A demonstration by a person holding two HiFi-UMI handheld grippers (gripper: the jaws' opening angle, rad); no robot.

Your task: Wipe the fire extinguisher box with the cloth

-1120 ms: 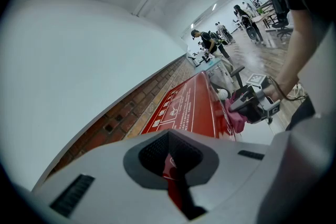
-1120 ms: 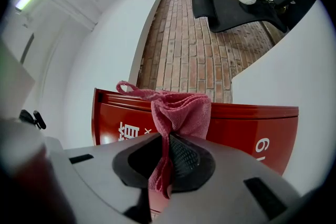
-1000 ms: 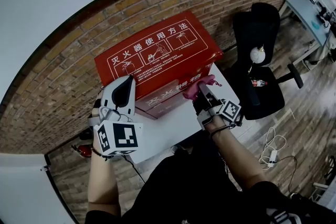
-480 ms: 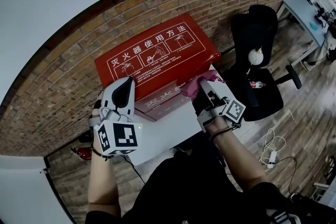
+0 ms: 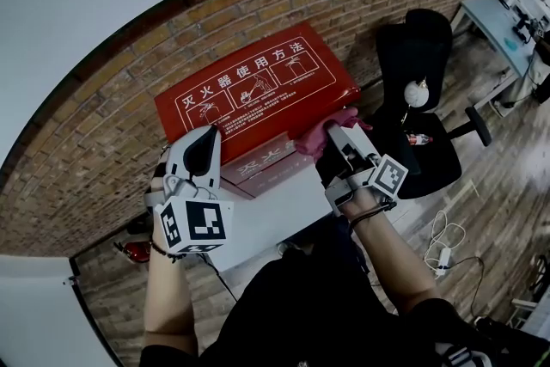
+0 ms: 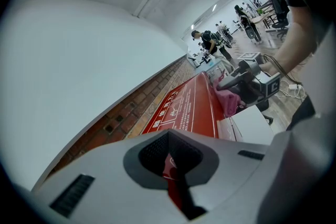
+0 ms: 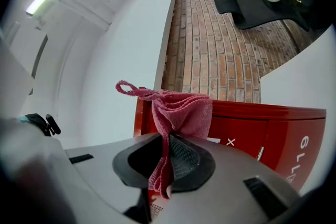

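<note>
Red box (image 5: 249, 90) sits against the brick wall (image 5: 103, 159), lid up, with white printed instructions on the lid. A white surface (image 5: 275, 215) lies just in front of it. The box is shut.

Right gripper (image 5: 337, 131): fingers are narrow and clamped on a folded pink cloth (image 7: 178, 113). The cloth's bulk stands up above the fingertips, a loose loop sticks out at the top, and a short tail hangs below the pads. From the head view the cloth sits at the front upper edge of the box, toward its right corner. The right gripper view puts the wad level with the lid's rim, with the red front face and its handle behind. Whether the cloth actually presses on the rim cannot be told.

Left gripper (image 5: 204, 142): fingers are closed together with nothing between them; the red in the gap is the box beyond. It hovers over the box's front left part. Contact with the box cannot be told.

Progress, as a judgement:
- The cloth is in hand and brought to the box, so pickup is done.
- No streaks, damp marks or dust lines show on the lid or front, so how much is already wiped cannot be read.
- The cloth is placed for work along the front edge.
- The broad lid, the front face and the sides all appear still open to wiping.
</note>
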